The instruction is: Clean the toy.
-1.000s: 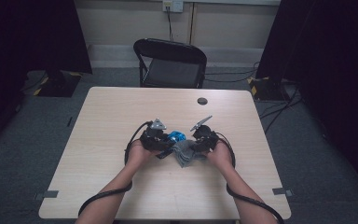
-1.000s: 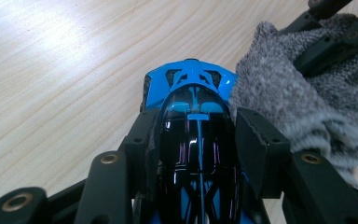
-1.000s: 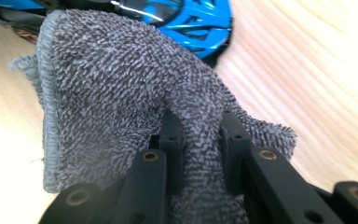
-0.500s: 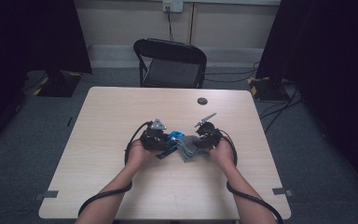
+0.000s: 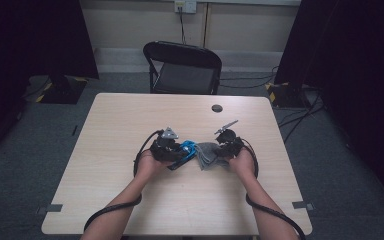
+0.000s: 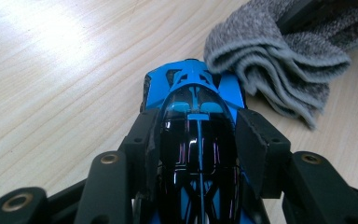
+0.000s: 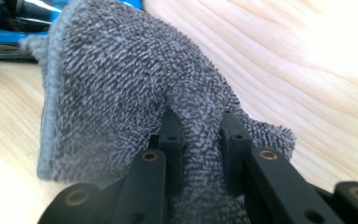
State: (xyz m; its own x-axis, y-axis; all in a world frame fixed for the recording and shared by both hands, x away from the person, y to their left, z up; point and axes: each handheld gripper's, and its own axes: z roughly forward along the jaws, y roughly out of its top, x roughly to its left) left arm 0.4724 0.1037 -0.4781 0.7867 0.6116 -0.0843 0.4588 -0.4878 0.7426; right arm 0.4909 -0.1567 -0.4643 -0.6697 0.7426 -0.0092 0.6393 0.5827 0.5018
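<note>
I have the toy car (image 6: 196, 130) clamped in my left tongs (image 6: 198, 140), the two pads pressing on its flanks, so its long axis runs straight out along the jaws with the blue end pointing away from my hand. My right tongs (image 7: 199, 135) are closed on a pinch of the grey cloth (image 7: 121, 84), and the rest of the bundle bulges out ahead of those jaws. From the left tongs, the cloth (image 6: 279, 60) lies just past the car's far end and a little to the right, its folds touching or nearly touching the blue bodywork. So the right tongs are the nearer to that end, and I judge that wiping needs the cloth drawn back along the car. There are no containers on the table (image 5: 130, 120).
</note>
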